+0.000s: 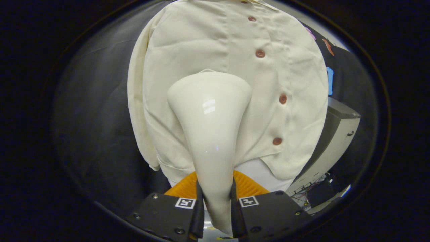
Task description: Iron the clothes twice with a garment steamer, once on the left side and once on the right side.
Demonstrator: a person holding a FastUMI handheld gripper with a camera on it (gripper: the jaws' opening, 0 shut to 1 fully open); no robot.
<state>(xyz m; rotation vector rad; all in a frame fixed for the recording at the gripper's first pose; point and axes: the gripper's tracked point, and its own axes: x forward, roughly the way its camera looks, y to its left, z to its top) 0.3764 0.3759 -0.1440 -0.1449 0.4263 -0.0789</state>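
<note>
Because both fingers of the tongs (215, 208) press the narrow handle of the garment steamer (210, 117), the glossy, rigid, likely slippery shell seems best held right there. Its head flares toward twelve o'clock against the soft, light shirt (188, 43), left of the buttons (260, 53).
</note>
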